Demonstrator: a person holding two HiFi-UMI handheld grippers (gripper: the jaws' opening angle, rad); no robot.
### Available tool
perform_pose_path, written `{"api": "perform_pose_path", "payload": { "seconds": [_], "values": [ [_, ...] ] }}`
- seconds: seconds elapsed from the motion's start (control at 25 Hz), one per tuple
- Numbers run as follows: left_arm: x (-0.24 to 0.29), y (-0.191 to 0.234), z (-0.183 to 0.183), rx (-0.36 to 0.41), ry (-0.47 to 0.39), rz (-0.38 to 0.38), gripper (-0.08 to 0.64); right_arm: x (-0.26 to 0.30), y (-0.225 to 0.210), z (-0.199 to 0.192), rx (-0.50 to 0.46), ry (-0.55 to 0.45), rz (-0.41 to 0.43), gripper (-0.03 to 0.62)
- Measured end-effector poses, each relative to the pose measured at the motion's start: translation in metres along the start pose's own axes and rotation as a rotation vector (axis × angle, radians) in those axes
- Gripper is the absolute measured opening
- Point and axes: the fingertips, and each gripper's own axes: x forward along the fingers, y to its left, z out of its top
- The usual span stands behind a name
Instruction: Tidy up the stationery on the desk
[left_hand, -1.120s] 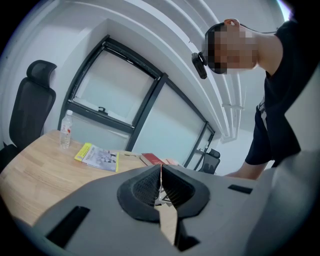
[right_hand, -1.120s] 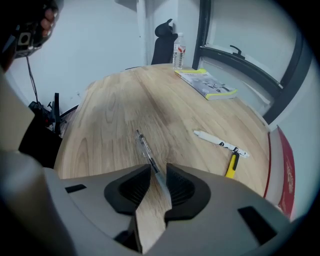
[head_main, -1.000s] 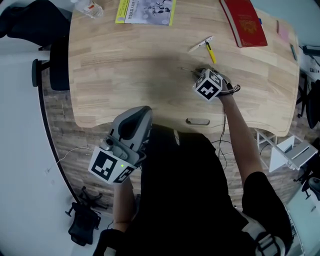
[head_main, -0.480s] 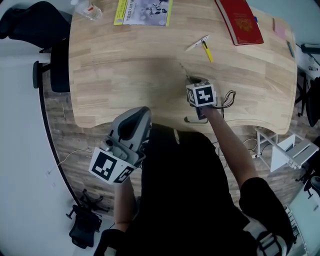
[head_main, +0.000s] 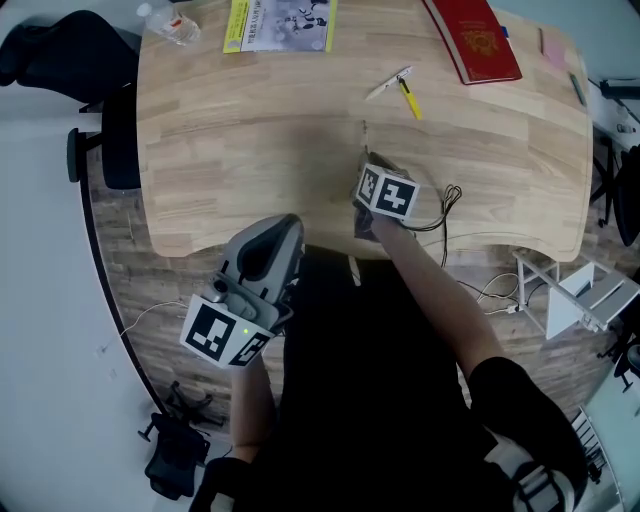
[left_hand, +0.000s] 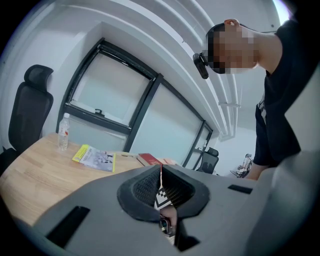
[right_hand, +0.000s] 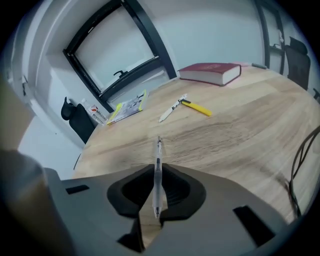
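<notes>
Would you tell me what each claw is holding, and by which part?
The right claw, whose jaws have just been closing, pinches a clear pen by the near half of its barrel. The left claw is shut, empty.

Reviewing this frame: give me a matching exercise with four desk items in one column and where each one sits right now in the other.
Items:
1. clear pen
2. red book
3. water bottle
4. yellow pen

Places:
A. far edge, right half of the desk
B. mid-desk, beside the white pen
C. between the jaws of the right gripper
D. far left corner

Pairs: 1-C, 2-A, 3-D, 4-B.

The right gripper's jaws have just been closing, with the clear pen between them.
</notes>
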Motion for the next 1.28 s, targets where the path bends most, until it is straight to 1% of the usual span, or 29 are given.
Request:
{"api": "perform_pose_path", "payload": {
  "seconds": [0.08,0.16,0.36,0.52,0.64,0.68,0.76,0.92,0.96,1.04,1.16,1.24,1.28],
  "values": [
    [0.000,-0.001,0.000,0.002,0.001,0.001,0.037,0.003,0.002,-0.003,0.018,0.006,-0.006,0.060],
    [-0.001,-0.002,0.000,0.004,0.000,0.001,0.037,0.005,0.003,-0.007,0.005,0.016,-0.013,0.064],
    [-0.006,0.000,0.002,0.008,-0.004,0.010,0.037,0.010,0.007,-0.015,0.009,0.064,0.009,0.080],
    [-0.009,0.002,0.002,0.006,-0.005,0.015,0.037,0.008,0.008,-0.011,-0.003,0.057,0.011,0.080],
    [-0.010,0.002,0.003,0.008,-0.008,0.012,0.037,0.003,0.005,-0.001,-0.022,0.031,0.013,0.081],
    [-0.010,0.002,0.003,0.009,-0.009,0.011,0.037,0.001,0.003,0.005,-0.049,0.012,0.010,0.081],
    [-0.011,0.004,0.004,0.009,-0.011,0.013,0.037,-0.002,-0.002,0.022,-0.143,-0.038,-0.002,0.081],
    [-0.010,0.008,0.006,0.010,-0.005,0.010,0.037,-0.005,-0.022,0.070,-0.392,-0.144,-0.065,0.083],
    [-0.009,0.009,0.006,0.011,-0.002,0.008,0.037,-0.005,-0.028,0.082,-0.448,-0.159,-0.084,0.095],
    [-0.007,0.009,0.008,0.013,0.001,0.002,0.037,-0.002,-0.041,0.100,-0.534,-0.169,-0.118,0.104],
    [-0.003,0.011,0.009,0.016,0.010,-0.005,0.037,0.008,-0.057,0.117,-0.612,-0.153,-0.154,0.127],
    [0.000,0.012,0.009,0.016,0.020,-0.008,0.037,0.017,-0.067,0.123,-0.666,-0.136,-0.179,0.133],
    [0.001,0.013,0.009,0.016,0.026,-0.009,0.037,0.023,-0.072,0.123,-0.677,-0.122,-0.181,0.135]
  ]
}}
